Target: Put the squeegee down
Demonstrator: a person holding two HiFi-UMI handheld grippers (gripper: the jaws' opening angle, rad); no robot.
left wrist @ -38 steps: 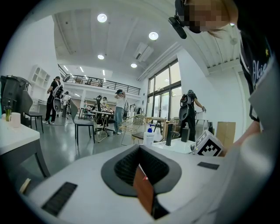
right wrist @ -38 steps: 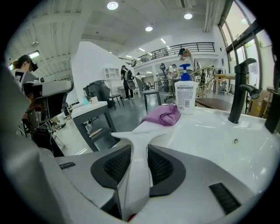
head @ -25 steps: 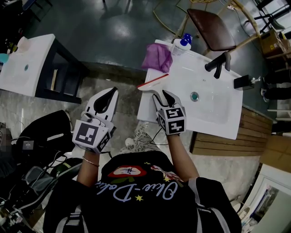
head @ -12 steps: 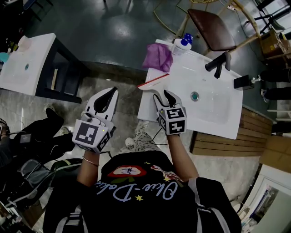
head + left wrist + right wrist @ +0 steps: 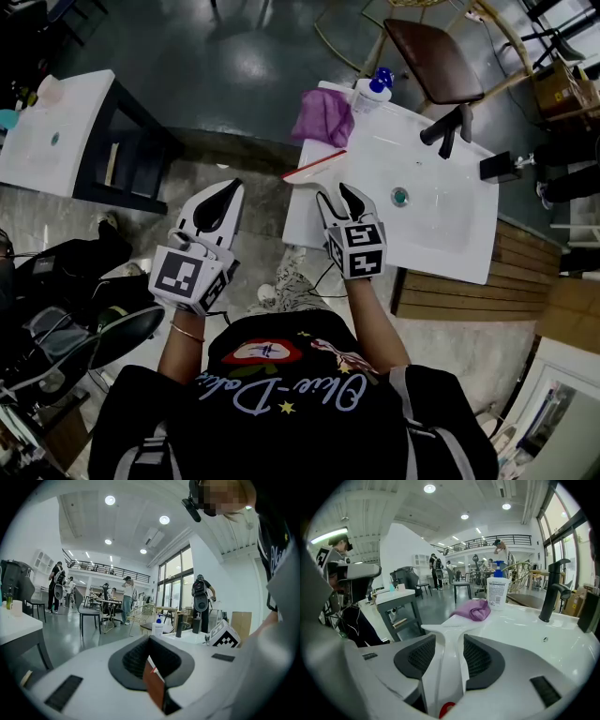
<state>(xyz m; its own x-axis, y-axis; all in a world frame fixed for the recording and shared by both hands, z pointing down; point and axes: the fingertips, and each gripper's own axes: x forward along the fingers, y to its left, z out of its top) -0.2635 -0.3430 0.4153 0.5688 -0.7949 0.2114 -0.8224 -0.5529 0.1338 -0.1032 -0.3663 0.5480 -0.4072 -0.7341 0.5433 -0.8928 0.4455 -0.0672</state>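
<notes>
The squeegee (image 5: 314, 167), white-handled with a red blade, lies on the left rim of the white sink (image 5: 441, 234). Its handle (image 5: 447, 653) runs back between the jaws of my right gripper (image 5: 336, 194), which have just been opening and stand open around it. The T-shaped head (image 5: 452, 629) rests on the sink's edge in the right gripper view. My left gripper (image 5: 232, 185) hangs over the floor to the left of the sink, away from the squeegee. Its jaws meet at the tips with nothing between them (image 5: 152, 641).
A purple cloth (image 5: 324, 117) and a pump bottle (image 5: 370, 92) sit at the sink's far left corner, a black faucet (image 5: 448, 127) at its back. A brown chair (image 5: 436, 58) stands beyond. Another white table (image 5: 52, 131) is at the left. People stand in the hall.
The right gripper's jaws stand slightly wider around the handle. The squeegee stays on the sink rim. Both hands keep their places. A person's legs at the far left have shifted.
</notes>
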